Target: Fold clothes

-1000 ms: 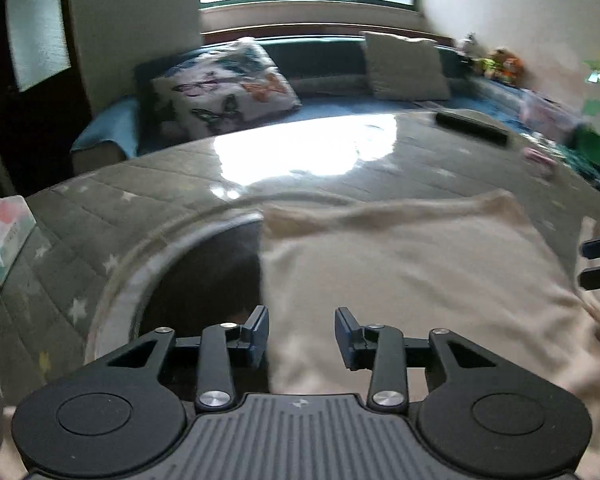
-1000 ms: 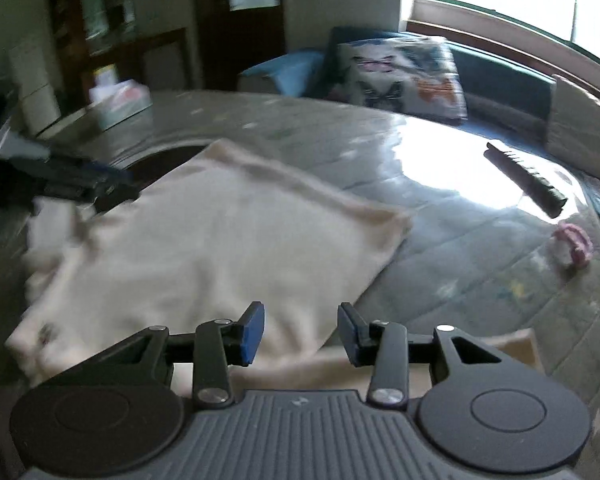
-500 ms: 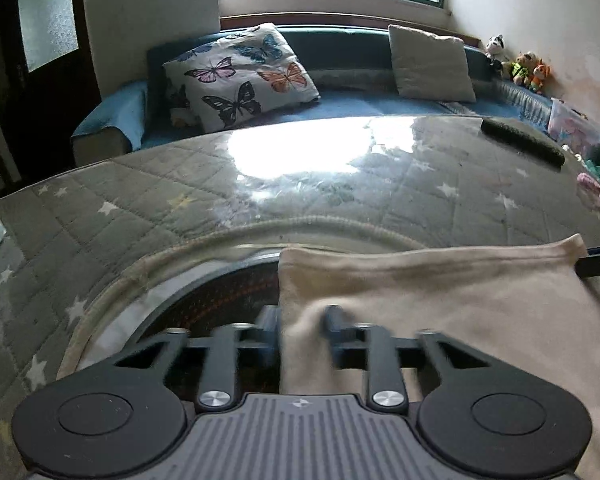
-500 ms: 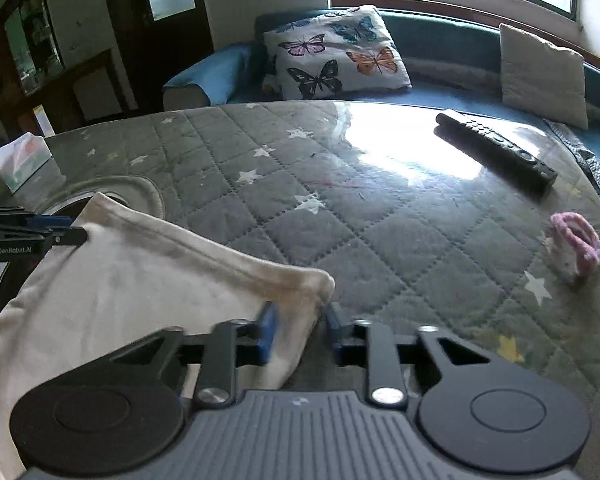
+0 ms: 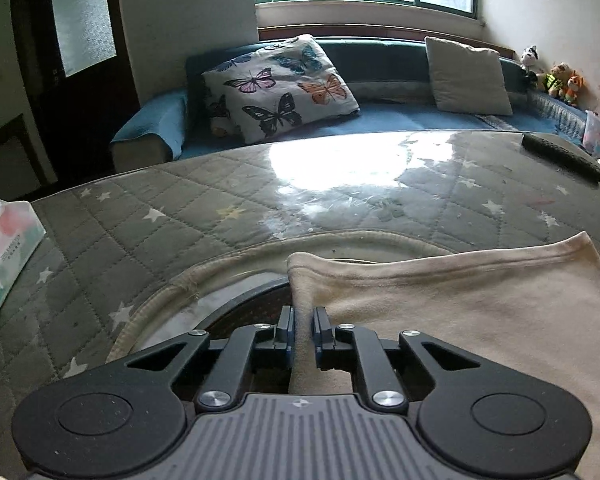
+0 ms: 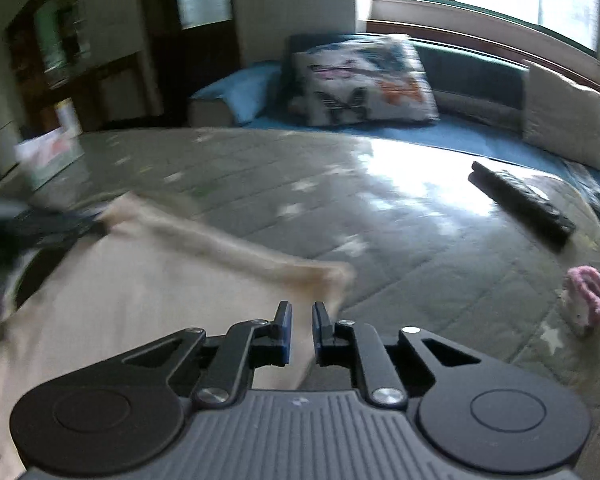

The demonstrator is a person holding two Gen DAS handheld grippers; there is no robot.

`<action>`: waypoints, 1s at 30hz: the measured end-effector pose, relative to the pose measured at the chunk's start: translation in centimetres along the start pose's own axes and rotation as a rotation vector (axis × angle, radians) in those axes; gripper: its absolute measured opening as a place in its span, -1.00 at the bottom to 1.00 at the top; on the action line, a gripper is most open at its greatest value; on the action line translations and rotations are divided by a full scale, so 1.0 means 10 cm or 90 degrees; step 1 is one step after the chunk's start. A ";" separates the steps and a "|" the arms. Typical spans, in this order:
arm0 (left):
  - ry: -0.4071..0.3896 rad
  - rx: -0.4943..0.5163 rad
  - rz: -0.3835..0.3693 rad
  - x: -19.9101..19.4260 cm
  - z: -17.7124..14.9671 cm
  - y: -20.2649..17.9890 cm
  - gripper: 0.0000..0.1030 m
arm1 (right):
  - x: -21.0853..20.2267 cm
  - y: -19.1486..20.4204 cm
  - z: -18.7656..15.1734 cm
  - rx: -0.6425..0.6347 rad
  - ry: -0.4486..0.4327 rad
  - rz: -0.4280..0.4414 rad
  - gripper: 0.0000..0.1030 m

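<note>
Two grippers share one cream garment [image 5: 460, 320], and we take that cloth as our landmark. Largest is the grey quilted table cover [image 5: 220, 208] with its pale stars, on which the garment lies spread, its left corner over a round dark opening [image 5: 244, 312] ringed by a stitched hem. Beyond the garment, past the far table edge, we see a blue sofa [image 5: 400, 120] with a butterfly cushion [image 5: 280, 88] and a plain beige one [image 5: 468, 76]. Left of the garment sits a tissue pack [image 5: 4, 248]; to its far right, a black remote [image 6: 520, 204], and nearer on that side a pink hair tie [image 6: 588, 292].

Our left gripper [image 5: 303, 332] has just closed on the garment's left edge, near the far corner, jaws almost together with cloth pinched between the pads. Our right gripper [image 6: 301, 328], in a blurred view, has likewise just closed and clamps the garment's right edge near its far right corner.
</note>
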State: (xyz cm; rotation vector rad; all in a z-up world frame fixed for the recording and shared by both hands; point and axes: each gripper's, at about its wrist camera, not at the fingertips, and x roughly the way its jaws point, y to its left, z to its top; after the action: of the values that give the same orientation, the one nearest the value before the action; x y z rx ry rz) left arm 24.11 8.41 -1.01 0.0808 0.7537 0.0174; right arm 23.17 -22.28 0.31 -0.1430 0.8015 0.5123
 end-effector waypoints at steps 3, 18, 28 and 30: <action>-0.009 0.002 -0.002 -0.11 0.00 -0.04 -0.76 | -0.13 0.22 -0.18 -0.048 0.020 0.042 -0.79; -0.019 0.105 -0.157 -0.91 -0.52 -0.87 -0.74 | -0.71 0.94 -0.96 -0.207 0.034 0.087 -0.35; -0.010 0.154 -0.239 -1.13 -0.84 -1.41 -0.74 | -1.04 -0.16 -1.07 0.062 -0.025 -0.133 -0.28; -0.008 0.157 -0.245 -1.13 -0.86 -1.47 -0.74 | -1.07 -0.41 -1.10 0.106 -0.033 -0.187 -0.23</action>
State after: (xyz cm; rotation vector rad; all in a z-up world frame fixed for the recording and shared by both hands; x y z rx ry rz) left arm 9.82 -6.17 -0.72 0.1693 0.7468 -0.4428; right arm 11.80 -33.34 0.02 -0.0903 0.7535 0.1697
